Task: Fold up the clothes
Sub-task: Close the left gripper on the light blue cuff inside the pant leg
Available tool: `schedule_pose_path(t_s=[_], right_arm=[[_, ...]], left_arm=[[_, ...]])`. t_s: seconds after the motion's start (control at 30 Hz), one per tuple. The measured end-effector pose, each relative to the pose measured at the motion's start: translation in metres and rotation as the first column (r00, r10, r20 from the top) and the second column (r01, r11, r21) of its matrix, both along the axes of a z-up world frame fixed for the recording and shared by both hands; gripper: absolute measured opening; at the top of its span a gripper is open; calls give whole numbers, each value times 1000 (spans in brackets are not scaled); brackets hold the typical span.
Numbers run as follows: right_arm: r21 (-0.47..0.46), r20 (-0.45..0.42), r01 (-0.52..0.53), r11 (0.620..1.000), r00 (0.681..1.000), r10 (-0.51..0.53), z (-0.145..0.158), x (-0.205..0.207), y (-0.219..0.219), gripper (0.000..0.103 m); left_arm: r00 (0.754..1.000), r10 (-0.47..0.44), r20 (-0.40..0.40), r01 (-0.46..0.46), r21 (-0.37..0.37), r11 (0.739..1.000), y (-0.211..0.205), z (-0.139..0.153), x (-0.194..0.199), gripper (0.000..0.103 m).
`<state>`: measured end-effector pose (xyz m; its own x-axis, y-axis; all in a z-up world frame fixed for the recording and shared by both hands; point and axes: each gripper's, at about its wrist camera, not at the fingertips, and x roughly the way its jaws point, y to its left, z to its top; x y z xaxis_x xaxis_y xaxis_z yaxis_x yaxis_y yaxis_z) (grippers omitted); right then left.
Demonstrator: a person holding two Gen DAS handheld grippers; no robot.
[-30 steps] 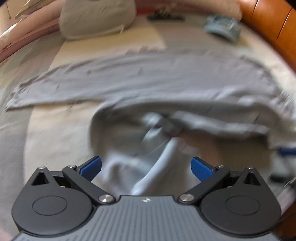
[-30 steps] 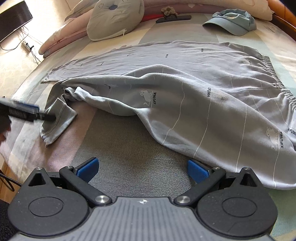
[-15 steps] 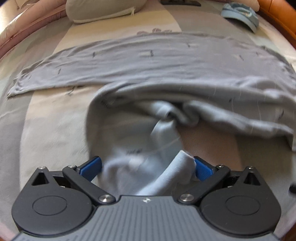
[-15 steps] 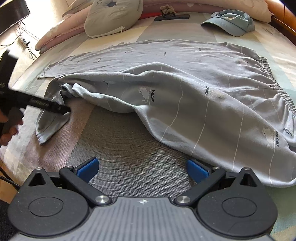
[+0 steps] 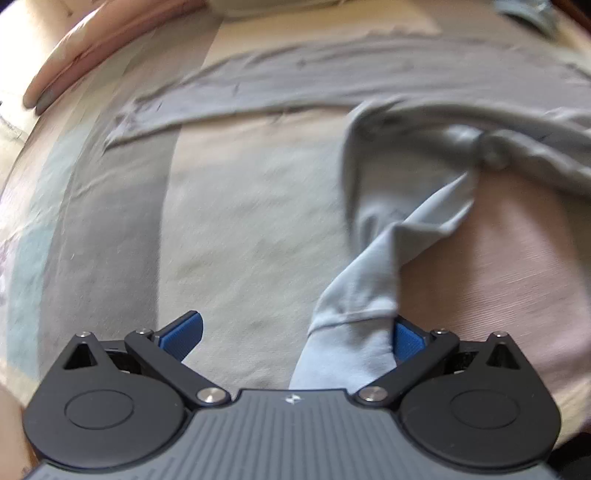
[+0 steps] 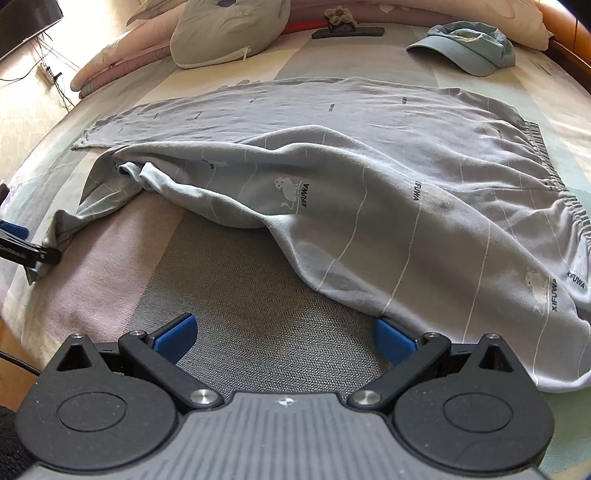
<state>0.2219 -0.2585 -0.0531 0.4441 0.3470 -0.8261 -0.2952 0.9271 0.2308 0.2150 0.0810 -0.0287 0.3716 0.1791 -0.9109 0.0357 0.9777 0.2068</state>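
Grey trousers (image 6: 369, 166) with thin white lines and small prints lie across the bed, elastic waistband at the right. One leg is flat at the back; the near leg is bunched and folded over. Its cuff (image 5: 351, 332) lies between the fingers of my left gripper (image 5: 293, 332), against the right pad (image 5: 406, 338), and the jaws stand wide apart. In the right wrist view, the left gripper (image 6: 33, 254) touches that cuff at the bed's left edge. My right gripper (image 6: 284, 332) is open over the bedspread, its right pad at the trousers' near edge.
A blue cap (image 6: 469, 48) lies at the back right, a grey pillow (image 6: 229, 29) and a dark flat object (image 6: 347, 31) at the back. A wooden bed frame (image 6: 569, 37) borders the right. The bed's edge and the floor with cables (image 6: 48, 70) are at the left.
The left gripper has moved left and back, and the leg cuff has come out of the bunch along with it. The right gripper has edged closer to the trousers.
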Motion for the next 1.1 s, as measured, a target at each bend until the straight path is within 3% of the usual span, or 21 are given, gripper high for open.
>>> schedule_pose_path(t_s=[0.1, 0.27, 0.43, 0.53, 0.63, 0.83, 1.1], right_arm=[[-8, 0, -1, 1000, 1000, 1, 0, 1, 2, 103], [-25, 3, -4, 1000, 1000, 4, 0, 2, 7, 103], [-22, 8, -12, 1000, 1000, 13, -1, -1, 5, 103], [-21, 9, -18, 1000, 1000, 18, -1, -1, 5, 103], [-23, 10, -27, 999, 1000, 27, -1, 0, 5, 103], [-13, 18, -77, 997, 997, 78, -2, -3, 0, 103], [14, 18, -133, 991, 991, 133, 1, 1, -3, 103]], left_arm=[[995, -89, 49, 91, -43, 995, -23, 3, 1, 102], [983, -175, 61, 173, 49, 984, -50, -10, 6, 102], [981, -164, 103, 175, -121, 977, -37, -4, -2, 102], [977, -179, 117, 203, -246, 948, -38, -1, -10, 102], [972, -227, 67, 235, -357, 904, -46, -8, -17, 102], [982, -168, 82, 186, -381, 906, -46, -4, -26, 102], [995, -48, 89, 86, -491, 867, -33, 4, -52, 102]])
